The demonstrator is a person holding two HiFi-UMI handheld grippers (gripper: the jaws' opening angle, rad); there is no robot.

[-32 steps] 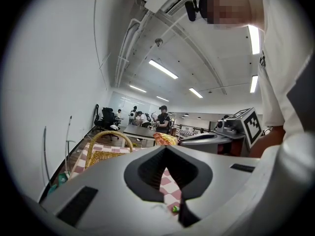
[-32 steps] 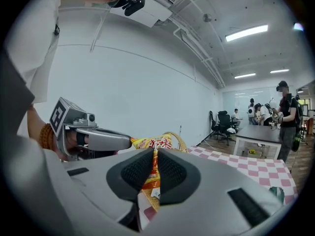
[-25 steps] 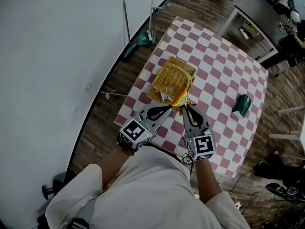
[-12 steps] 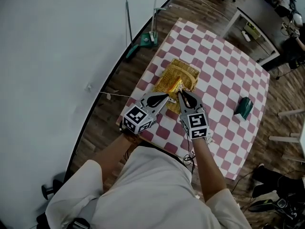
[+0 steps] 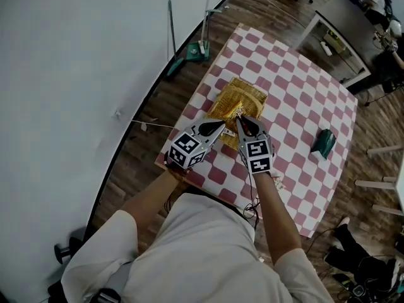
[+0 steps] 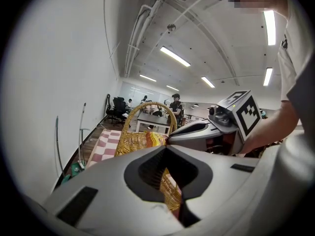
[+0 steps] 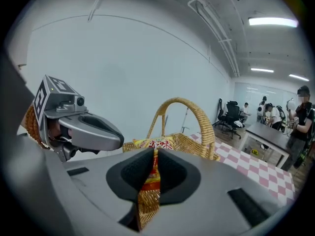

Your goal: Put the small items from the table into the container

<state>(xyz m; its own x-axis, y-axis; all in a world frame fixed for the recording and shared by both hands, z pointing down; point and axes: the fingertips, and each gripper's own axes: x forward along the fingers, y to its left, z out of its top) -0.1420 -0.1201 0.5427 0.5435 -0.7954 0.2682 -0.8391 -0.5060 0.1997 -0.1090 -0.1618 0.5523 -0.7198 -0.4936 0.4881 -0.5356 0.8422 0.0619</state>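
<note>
Left gripper (image 5: pixel 220 127): held low over the near side of the table (image 5: pixel 297 100), angled in toward the other tool. Its jaws are pinched together on the wicker rim of the basket (image 5: pixel 247 95).
Right gripper (image 5: pixel 242 121): alongside, its tips almost meeting the left's and tipped slightly down. Its jaws are clamped on the edge of a yellow-and-red snack packet (image 7: pixel 152 144), with basket wicker also in the gap beneath.
Forearms (image 5: pixel 275 207): both bare, reaching forward and converging on the basket's near side.
Basket position: on the checked table, toward the wall side, arched handle upright.
Packet position: at the basket's near rim; whether it is fully inside cannot be told.
Green item (image 5: pixel 322 142): on the table, well apart to the right.
Surroundings: a pole stand (image 5: pixel 197 48) on the floor by the wall, and a grey desk (image 5: pixel 333 25) beyond the table.
</note>
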